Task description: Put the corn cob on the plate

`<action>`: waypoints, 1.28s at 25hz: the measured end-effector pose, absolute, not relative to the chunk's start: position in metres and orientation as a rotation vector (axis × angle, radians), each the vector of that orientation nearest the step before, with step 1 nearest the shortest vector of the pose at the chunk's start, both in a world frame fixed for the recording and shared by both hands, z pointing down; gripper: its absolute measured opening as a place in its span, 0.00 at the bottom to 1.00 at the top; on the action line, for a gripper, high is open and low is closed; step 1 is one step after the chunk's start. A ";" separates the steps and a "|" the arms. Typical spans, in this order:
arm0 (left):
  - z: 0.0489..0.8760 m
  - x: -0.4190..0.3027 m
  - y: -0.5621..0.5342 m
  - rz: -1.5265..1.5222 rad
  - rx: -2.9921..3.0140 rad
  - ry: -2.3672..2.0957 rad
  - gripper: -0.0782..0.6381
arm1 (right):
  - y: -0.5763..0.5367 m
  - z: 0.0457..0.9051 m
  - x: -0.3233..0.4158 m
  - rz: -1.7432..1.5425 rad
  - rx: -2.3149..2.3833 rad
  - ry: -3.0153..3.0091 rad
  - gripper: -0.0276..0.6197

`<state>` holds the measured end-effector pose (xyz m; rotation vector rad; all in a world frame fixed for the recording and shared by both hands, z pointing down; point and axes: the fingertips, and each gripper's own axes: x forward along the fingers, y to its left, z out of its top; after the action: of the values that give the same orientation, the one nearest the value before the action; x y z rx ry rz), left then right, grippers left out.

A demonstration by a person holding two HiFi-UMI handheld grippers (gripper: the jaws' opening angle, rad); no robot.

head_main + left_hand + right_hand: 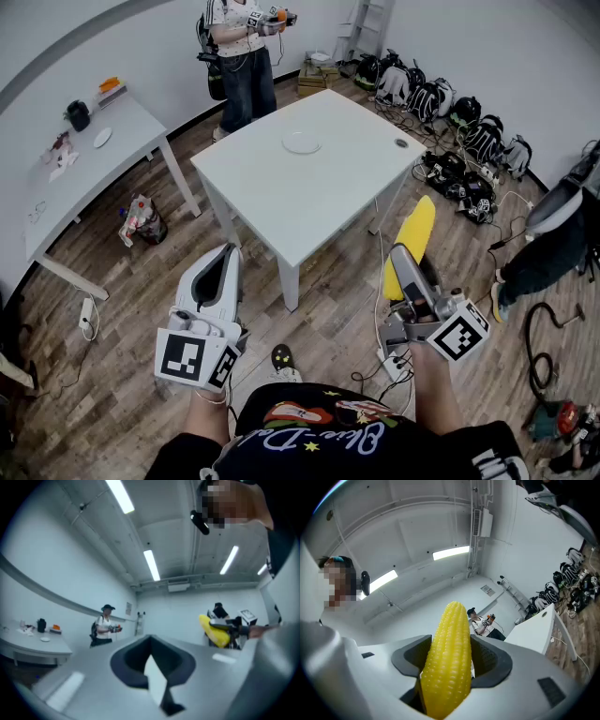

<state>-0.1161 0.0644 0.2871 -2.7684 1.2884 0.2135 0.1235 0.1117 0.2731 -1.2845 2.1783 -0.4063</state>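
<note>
The right hand-held gripper (405, 266) is clenched on the corn cob (412, 239), whose long axis runs forward along the jaws. The plate (302, 142) lies well ahead, near the middle of the worktop (281, 199). The left hand-held gripper (222, 258) is closed and empty.

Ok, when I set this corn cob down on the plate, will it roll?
Probably: the corn cob is round and tapered, and the plate looks shallow, so lay it flat, centred. It sticks out straight from the right gripper without sagging, so likely stiff.
</note>
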 end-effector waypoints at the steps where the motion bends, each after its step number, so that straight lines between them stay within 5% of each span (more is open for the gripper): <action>1: 0.288 -0.119 0.049 0.201 -2.776 1.280 0.09 | 0.094 0.274 0.120 -0.404 -1.300 2.184 0.44; 32: 0.332 -0.119 -0.293 0.068 -2.672 1.703 0.09 | -0.475 0.485 0.158 -0.935 -1.589 2.549 0.44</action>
<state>-0.1187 -0.2933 0.3316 -2.6718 1.7031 0.0675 0.1582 -0.4753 0.4846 -1.5888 2.5491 -0.9350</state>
